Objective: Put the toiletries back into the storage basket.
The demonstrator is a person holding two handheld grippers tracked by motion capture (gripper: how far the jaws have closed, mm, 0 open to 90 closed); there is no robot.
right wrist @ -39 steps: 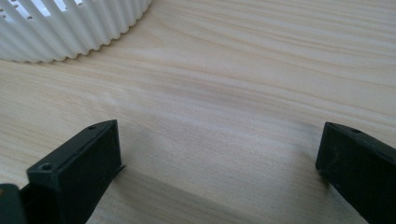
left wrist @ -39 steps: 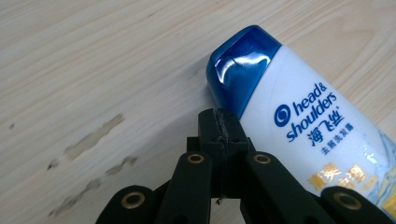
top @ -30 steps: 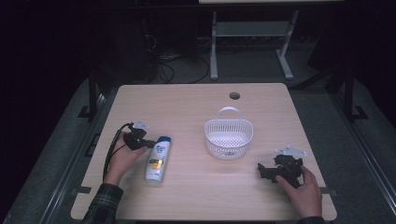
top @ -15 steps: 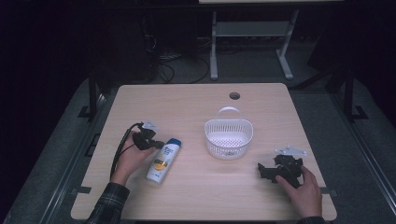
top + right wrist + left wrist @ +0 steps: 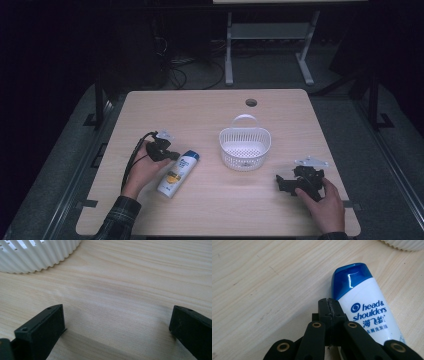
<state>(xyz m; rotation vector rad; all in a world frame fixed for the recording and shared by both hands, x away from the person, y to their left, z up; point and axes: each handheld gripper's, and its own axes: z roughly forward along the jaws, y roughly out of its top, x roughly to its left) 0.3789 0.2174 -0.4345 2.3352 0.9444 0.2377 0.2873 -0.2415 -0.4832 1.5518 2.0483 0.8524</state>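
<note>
A white shampoo bottle with a blue cap lies flat on the wooden table, cap pointing toward the basket. My left gripper is shut, its tips pressed together right beside the bottle's cap end, holding nothing. A white plastic basket with a handle stands right of the bottle and looks empty. Near the table's front right corner my right gripper rests low with its jaws wide apart over bare wood.
The basket's ribbed wall lies ahead of the right gripper to its left. A round cable hole sits near the table's far edge. Beyond the table are a metal stand and floor cables.
My left hand and gripper have slid a little to the right and nearer, and the bottle has turned so its cap points more toward the basket. The right gripper has stayed put.
</note>
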